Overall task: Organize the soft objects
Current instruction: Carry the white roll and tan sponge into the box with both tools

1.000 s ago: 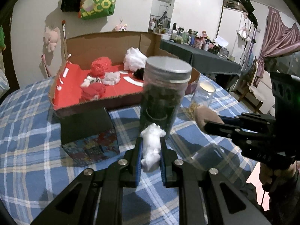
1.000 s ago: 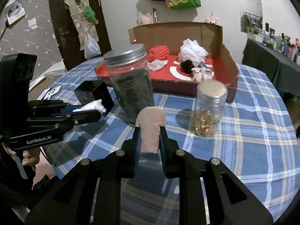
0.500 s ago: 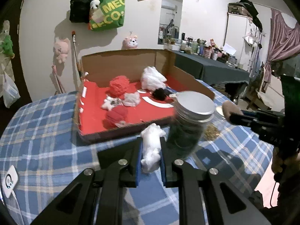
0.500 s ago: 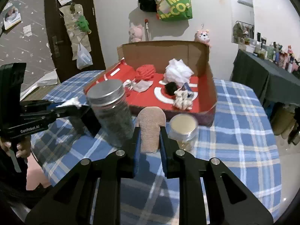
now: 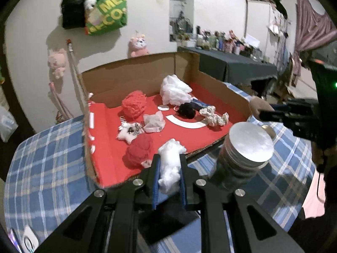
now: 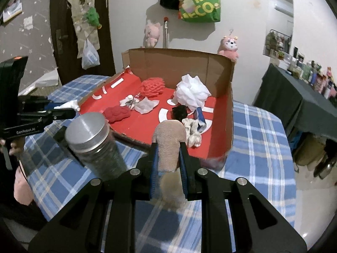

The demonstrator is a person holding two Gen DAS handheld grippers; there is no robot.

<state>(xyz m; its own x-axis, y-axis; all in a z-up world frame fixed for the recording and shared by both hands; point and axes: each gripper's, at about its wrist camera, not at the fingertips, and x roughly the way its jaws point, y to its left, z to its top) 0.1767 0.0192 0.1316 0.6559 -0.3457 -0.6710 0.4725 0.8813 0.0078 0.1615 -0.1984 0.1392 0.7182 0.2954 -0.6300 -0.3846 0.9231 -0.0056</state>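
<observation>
White fluff (image 5: 171, 164) sits clamped in the left gripper (image 5: 169, 176); tan pad (image 6: 169, 145) clamped in the right gripper (image 6: 168, 172). Both grippers have risen and pushed forward over the last second: earlier they hung low over the table (image 6: 261, 147) in front of the big jar (image 6: 94, 141), now they look down into the box (image 5: 223, 88) from above its near edge. Fluff hovers over the box's near edge, just beside the red ball (image 5: 139, 151). Pad hovers at the near right corner, close to the white rag (image 6: 192, 133). Neither looks released yet. Box already holds red mesh (image 5: 133, 105), white pouf (image 5: 174, 91), black puff (image 5: 186, 110), star toy (image 5: 127, 131). My read: both carries are nearly done, drop is next. Jar stands close under both grippers, so a low pass could clip its lid.
</observation>
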